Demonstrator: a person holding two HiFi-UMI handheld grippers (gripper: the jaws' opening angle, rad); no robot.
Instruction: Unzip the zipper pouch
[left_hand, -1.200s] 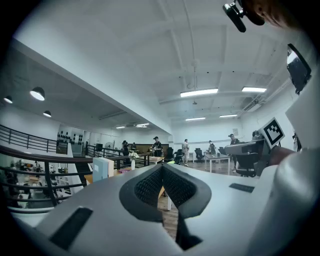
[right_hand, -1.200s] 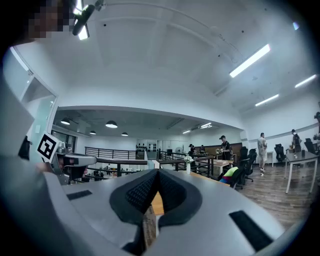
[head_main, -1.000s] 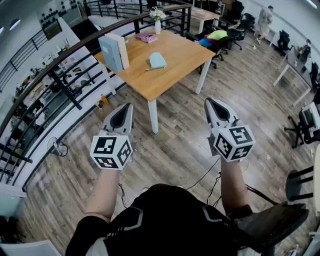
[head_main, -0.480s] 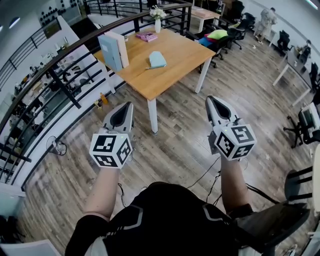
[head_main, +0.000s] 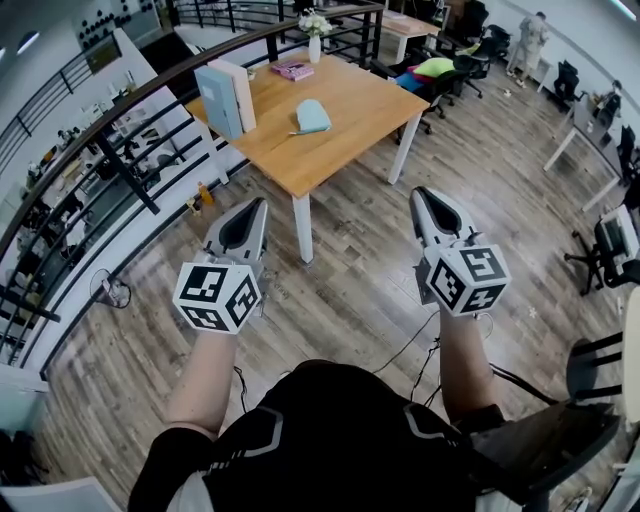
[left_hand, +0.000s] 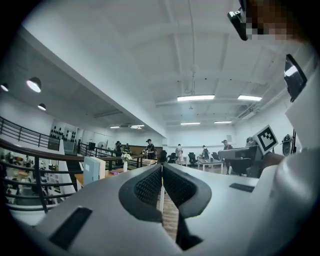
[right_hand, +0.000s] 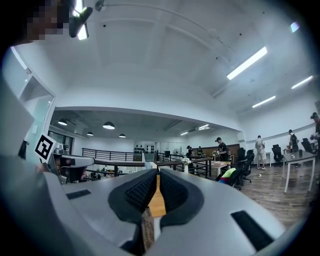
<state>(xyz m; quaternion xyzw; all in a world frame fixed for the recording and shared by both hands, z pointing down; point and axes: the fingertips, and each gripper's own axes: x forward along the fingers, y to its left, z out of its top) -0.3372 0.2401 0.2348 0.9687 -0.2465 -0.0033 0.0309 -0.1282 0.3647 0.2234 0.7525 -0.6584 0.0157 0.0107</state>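
Observation:
The zipper pouch (head_main: 313, 117) is light blue and lies flat on the wooden table (head_main: 352, 125), well ahead of both grippers. I hold both grippers above the floor, short of the table. The left gripper (head_main: 259, 204) is shut, its pads meeting with nothing between them in the left gripper view (left_hand: 162, 166). The right gripper (head_main: 419, 193) points at the floor right of the table leg. In the right gripper view (right_hand: 158, 173) its jaws are opening, with a thin slit between the pads and nothing in it.
On the table stand upright light-blue books (head_main: 228, 98), a pink book (head_main: 293, 72) and a white vase with flowers (head_main: 315, 42). A black railing (head_main: 125, 165) runs along the left. Office chairs (head_main: 608, 252) stand at the right, a black seat (head_main: 545, 445) near my right side.
Both grippers have hardly moved. The left marker cube has slipped slightly down and left. The table has shifted a little up in the head view.

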